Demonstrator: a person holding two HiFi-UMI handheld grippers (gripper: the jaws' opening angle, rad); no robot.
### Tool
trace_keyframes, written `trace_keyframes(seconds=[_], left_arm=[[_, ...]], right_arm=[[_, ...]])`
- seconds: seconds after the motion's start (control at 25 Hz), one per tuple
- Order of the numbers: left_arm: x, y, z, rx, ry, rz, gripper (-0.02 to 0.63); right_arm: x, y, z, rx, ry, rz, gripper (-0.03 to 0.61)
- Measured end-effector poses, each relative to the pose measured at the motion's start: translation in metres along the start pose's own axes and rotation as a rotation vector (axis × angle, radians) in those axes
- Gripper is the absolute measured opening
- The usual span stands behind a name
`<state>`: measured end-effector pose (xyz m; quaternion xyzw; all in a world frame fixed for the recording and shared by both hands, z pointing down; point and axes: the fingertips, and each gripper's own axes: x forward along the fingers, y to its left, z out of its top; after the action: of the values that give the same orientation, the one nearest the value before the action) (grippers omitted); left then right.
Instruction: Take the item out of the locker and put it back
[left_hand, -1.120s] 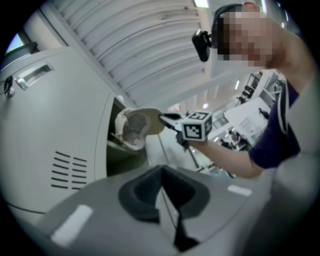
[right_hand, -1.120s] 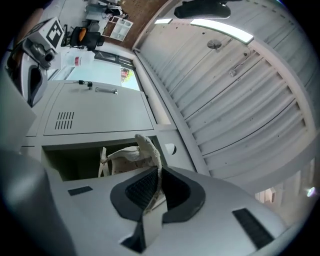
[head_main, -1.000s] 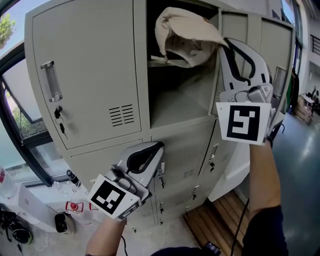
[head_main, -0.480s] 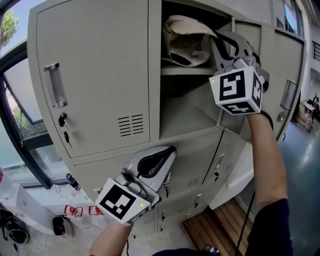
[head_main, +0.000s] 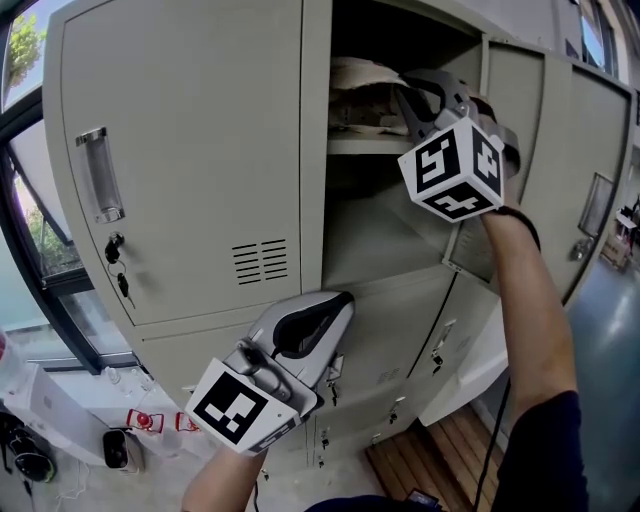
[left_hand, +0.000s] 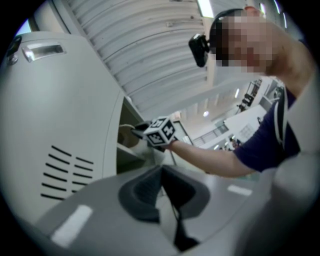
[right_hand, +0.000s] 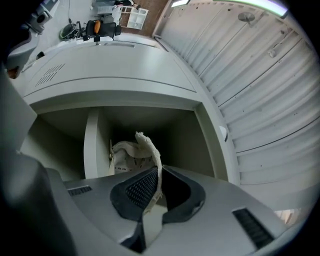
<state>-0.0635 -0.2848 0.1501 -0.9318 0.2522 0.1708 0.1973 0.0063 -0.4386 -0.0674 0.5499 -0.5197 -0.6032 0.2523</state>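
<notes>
The item is a beige cap (head_main: 362, 84), resting on the upper shelf (head_main: 366, 143) inside the open locker compartment. My right gripper (head_main: 408, 88) reaches into that compartment at shelf height and is shut on the cap's edge. In the right gripper view a strip of the cap (right_hand: 149, 150) is pinched between the jaws of the right gripper (right_hand: 158, 186), and the rest of it lies deeper in the dark compartment. My left gripper (head_main: 334, 306) hangs low in front of the lower lockers, shut with nothing in it; the left gripper (left_hand: 161, 186) looks up at the right gripper's cube (left_hand: 161, 132).
The compartment's door (head_main: 515, 150) stands open at the right, close to my right forearm. The neighbouring locker door (head_main: 180, 150) on the left is closed, with a handle (head_main: 95, 175) and keys (head_main: 118, 255). Lower lockers (head_main: 400, 330) are closed. A wooden pallet (head_main: 440, 450) lies on the floor.
My right gripper has carried the cap up and inward, from in front of the opening onto the upper shelf. The left gripper has stayed low and shut.
</notes>
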Motion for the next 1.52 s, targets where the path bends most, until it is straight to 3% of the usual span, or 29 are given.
trace_keyframes(seconds=[0.76,1.12,1.24,1.52], left_arm=[[0.013,0.006,-0.016,-0.023,0.006,0.014,0.005],[0.017,0.001,-0.019,-0.018,0.026,0.015,0.005],[0.017,0.000,-0.021,-0.015,0.037,0.019,0.005],[0.015,-0.004,-0.016,-0.024,0.041,0.030,0.005]], right_arm=[[0.020,0.052,-0.007,-0.062,0.010,0.306,0.023],[0.012,0.065,-0.009,0.014,-0.021,0.410,0.025],[0.009,0.068,-0.007,0.035,-0.034,0.446,0.060],[0.000,0.065,-0.005,0.079,-0.052,0.457,0.074]])
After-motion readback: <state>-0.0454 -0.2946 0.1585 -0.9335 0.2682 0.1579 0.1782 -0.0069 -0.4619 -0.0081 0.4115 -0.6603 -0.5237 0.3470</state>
